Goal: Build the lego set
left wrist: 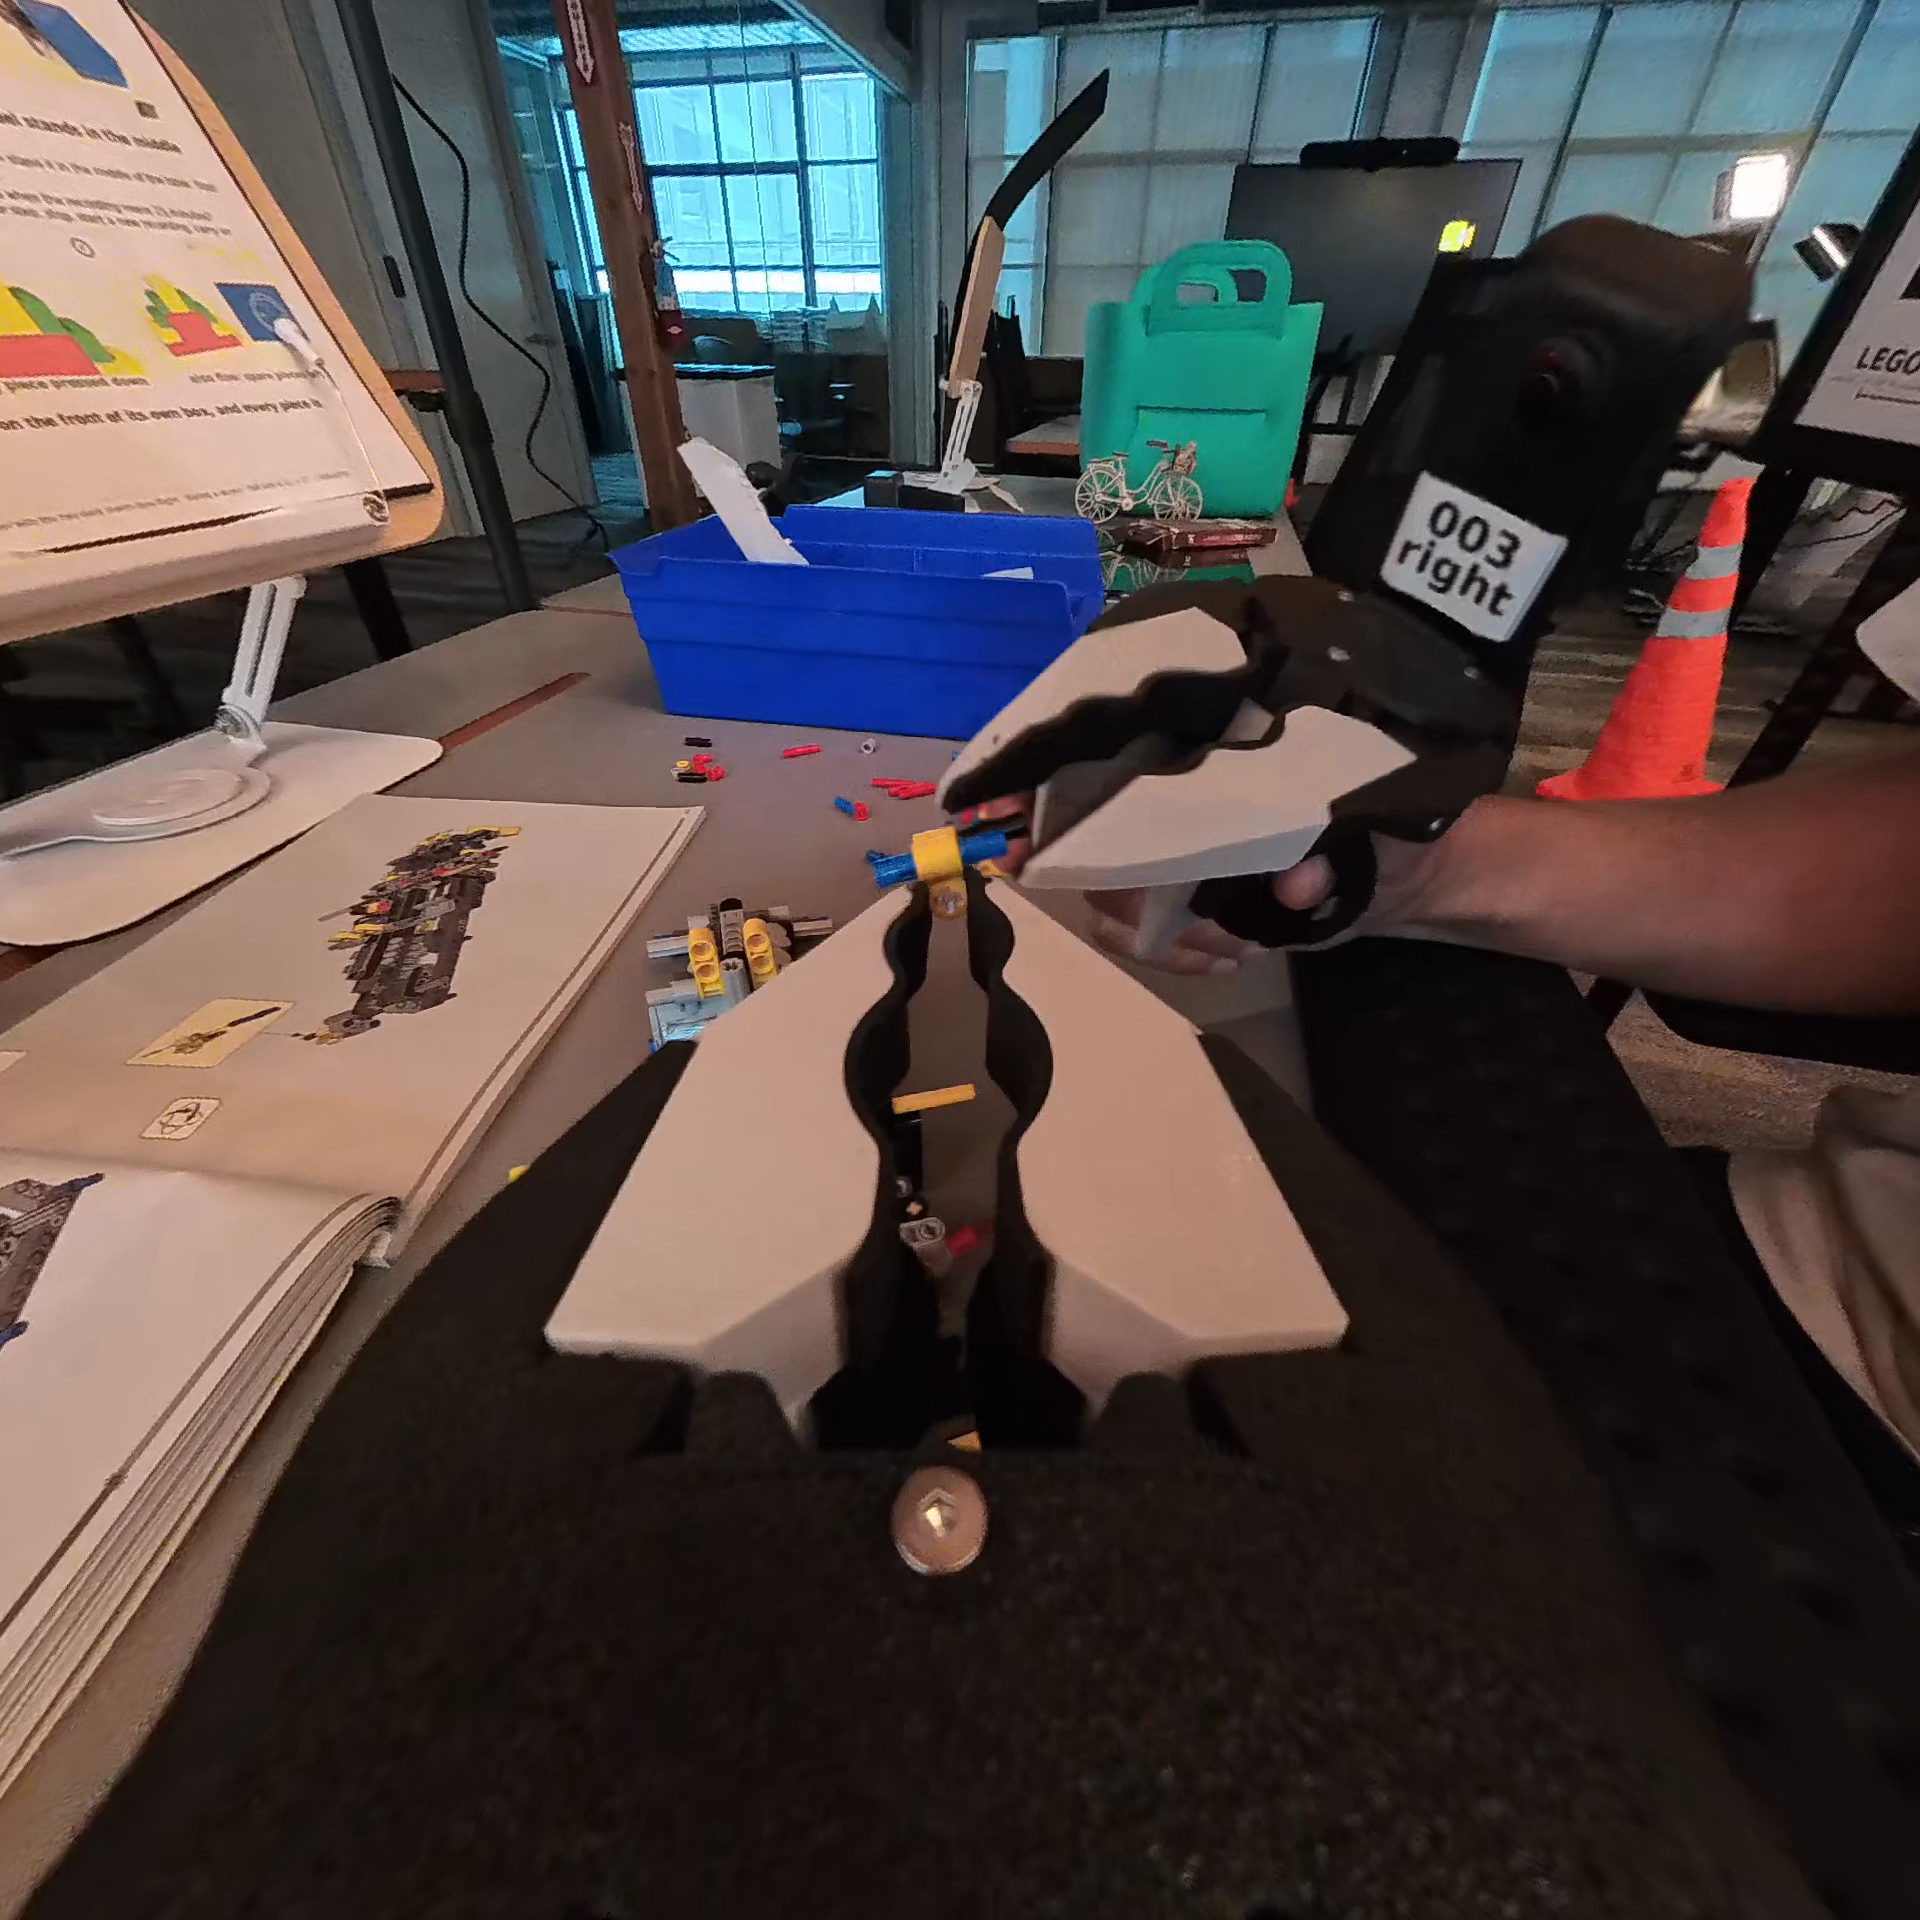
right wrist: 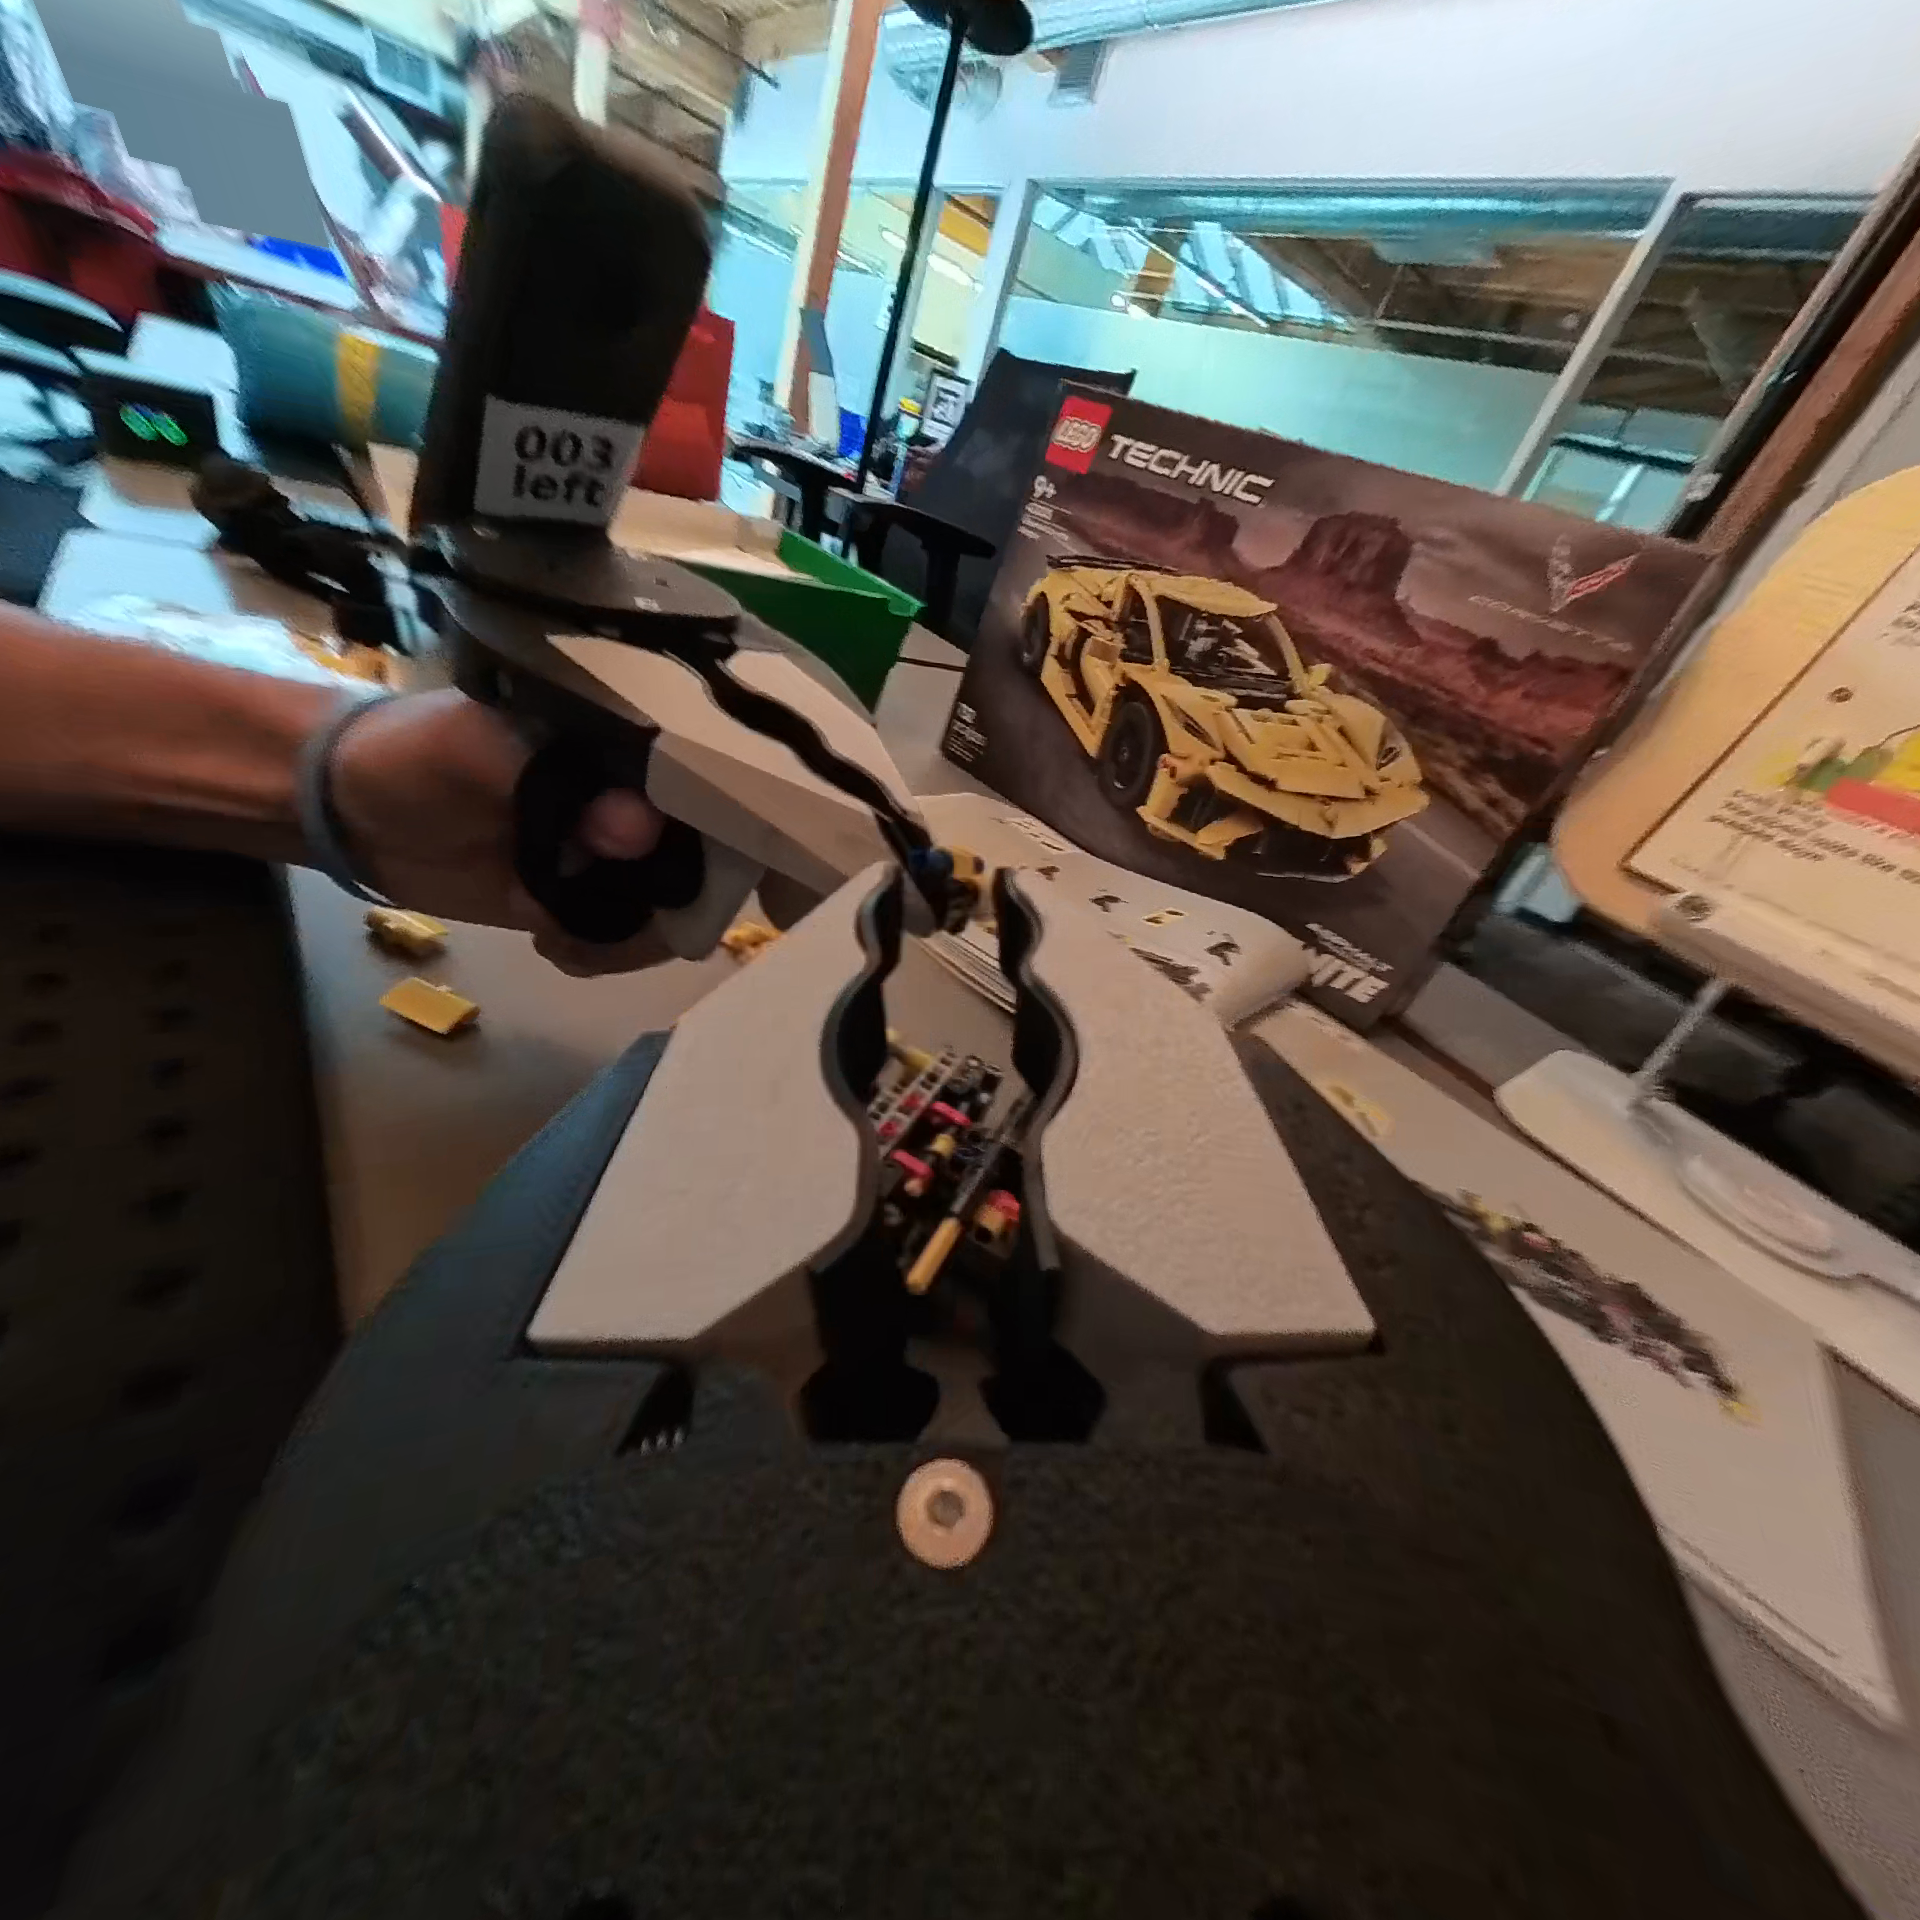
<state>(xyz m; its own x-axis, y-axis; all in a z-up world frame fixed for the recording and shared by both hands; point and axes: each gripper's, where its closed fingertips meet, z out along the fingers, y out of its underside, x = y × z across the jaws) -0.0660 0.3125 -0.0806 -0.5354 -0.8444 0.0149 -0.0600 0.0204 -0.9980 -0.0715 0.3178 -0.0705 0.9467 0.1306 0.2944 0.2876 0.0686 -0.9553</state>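
A: Quickly, what's your left gripper (left wrist: 948, 902) on?

B: Your left gripper is pinched narrow on the yellow connector (left wrist: 940, 860), right at the fingertips. It's up off the bench (left wrist: 582, 727), in front of the blue bin (left wrist: 862, 623).

A: And the right gripper (left wrist: 997, 821)?

B: Closed narrow on the black end of the blue axle (left wrist: 894, 864) that runs through that yellow connector. So your two grippers meet tip to tip above the bench, on the near side of the blue bin.

A: Right wrist view agrees?

B: Blurry, but yes: yellow connector (right wrist: 961, 868) sits where the left gripper (right wrist: 914, 842) and right gripper (right wrist: 940, 904) tips meet.

A: Rest of the lego?

B: Partial build (left wrist: 727, 961), grey and yellow, lies on the bench nearer you than the blue bin, just beside the open instruction booklet (left wrist: 343, 997). Loose red and blue pins (left wrist: 894, 790) are scattered between that build and the bin. Lego box (right wrist: 1299, 707) stands upright on the bench; can't tell its place relative to the bin.
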